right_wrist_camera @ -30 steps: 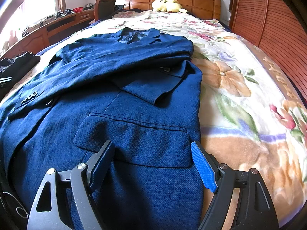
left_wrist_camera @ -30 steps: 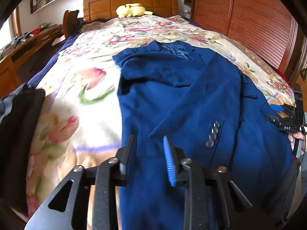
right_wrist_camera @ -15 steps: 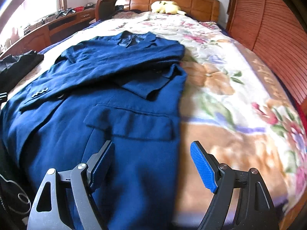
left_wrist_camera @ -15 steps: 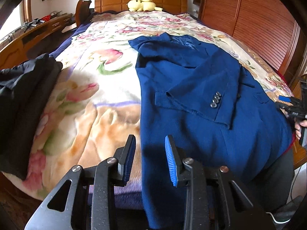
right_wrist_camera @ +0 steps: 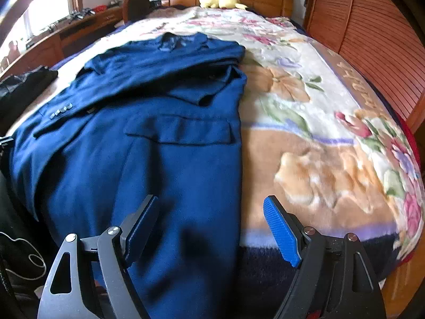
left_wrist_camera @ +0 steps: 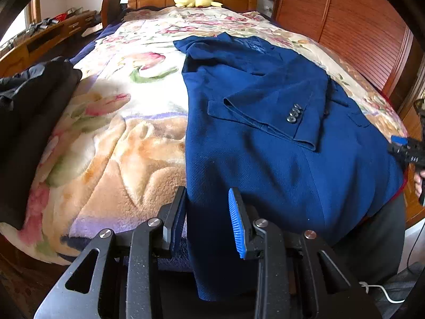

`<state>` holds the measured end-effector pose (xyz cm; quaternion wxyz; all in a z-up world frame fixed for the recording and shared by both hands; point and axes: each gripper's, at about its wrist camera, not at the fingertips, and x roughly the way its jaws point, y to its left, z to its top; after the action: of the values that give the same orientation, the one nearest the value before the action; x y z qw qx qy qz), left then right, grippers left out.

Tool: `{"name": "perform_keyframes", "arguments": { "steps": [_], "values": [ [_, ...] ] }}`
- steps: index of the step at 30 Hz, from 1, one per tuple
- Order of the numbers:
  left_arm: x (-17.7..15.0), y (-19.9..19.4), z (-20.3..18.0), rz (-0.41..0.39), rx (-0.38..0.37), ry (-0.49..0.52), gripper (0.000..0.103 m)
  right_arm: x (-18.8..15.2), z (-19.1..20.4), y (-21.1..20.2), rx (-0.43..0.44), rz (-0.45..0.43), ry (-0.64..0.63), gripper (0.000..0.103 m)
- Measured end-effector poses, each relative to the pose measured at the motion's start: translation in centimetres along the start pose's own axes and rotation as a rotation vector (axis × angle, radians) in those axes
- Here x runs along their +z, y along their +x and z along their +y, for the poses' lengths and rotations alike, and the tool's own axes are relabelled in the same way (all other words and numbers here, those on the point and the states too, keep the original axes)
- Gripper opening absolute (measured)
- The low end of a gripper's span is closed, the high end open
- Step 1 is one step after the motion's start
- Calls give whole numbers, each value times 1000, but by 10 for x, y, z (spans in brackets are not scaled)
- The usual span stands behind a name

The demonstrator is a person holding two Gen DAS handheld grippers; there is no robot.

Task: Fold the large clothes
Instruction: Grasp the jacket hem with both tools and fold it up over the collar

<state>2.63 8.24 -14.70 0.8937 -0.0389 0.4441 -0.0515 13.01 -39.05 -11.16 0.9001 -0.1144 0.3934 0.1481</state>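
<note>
A dark blue suit jacket (left_wrist_camera: 265,138) lies lengthwise on the bed, sleeves folded across its front, its hem hanging over the foot edge. It also shows in the right wrist view (right_wrist_camera: 159,138). My left gripper (left_wrist_camera: 207,223) is open, its jaws astride the jacket's left hem edge near the foot of the bed, not closed on it. My right gripper (right_wrist_camera: 212,228) is wide open over the jacket's right hem edge. The right gripper also shows in the left wrist view (left_wrist_camera: 406,148) at the far right.
A floral blanket (left_wrist_camera: 119,138) covers the bed. A pile of black clothes (left_wrist_camera: 29,122) lies at the bed's left edge. A yellow plush toy (right_wrist_camera: 220,0) sits by the wooden headboard. A slatted wooden wardrobe (right_wrist_camera: 372,40) runs along the right; a desk (right_wrist_camera: 53,40) stands at left.
Both grippers have pulled back toward the foot of the bed and dropped lower, from above the jacket's body to its hem edges. The jacket has not visibly moved.
</note>
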Motion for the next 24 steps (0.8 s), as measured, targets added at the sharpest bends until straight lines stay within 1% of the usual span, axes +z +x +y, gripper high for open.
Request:
{"name": "perform_keyframes", "arguments": {
  "steps": [8,9,11,12,13,14,15,16,18,21,23,24],
  "values": [
    [-6,-1,2,13,-7,4,33,-15,1,-1,5,40,4,82],
    [-6,-1,1,12,-5,3,32,-17,2,-2,9,42,0,80],
    [-8,-2,-1,7,-1,11,32,-19,8,-2,18,48,-20,71],
    [-8,-2,-5,7,10,34,32,-19,10,-3,27,45,-31,58],
    [-8,-2,-7,6,17,54,24,-18,14,-4,53,42,-42,39],
    [-7,-2,-10,6,17,76,17,-17,15,-6,65,41,-48,31],
    [-5,-5,-13,3,7,92,9,-16,17,-6,67,39,-60,21],
    [-2,-9,-14,-8,-4,94,5,-13,19,-7,65,35,-71,8],
    [6,-21,-17,-43,-19,99,4,-9,19,-15,94,-3,-72,6],
    [23,-50,-22,-132,-4,115,4,1,14,-34,95,-76,-61,5],
    [40,-72,-24,-197,15,118,4,6,8,-53,97,-135,-32,5],
    [51,-84,-26,-238,9,115,3,11,3,-62,101,-160,-17,5]
  ]
}}
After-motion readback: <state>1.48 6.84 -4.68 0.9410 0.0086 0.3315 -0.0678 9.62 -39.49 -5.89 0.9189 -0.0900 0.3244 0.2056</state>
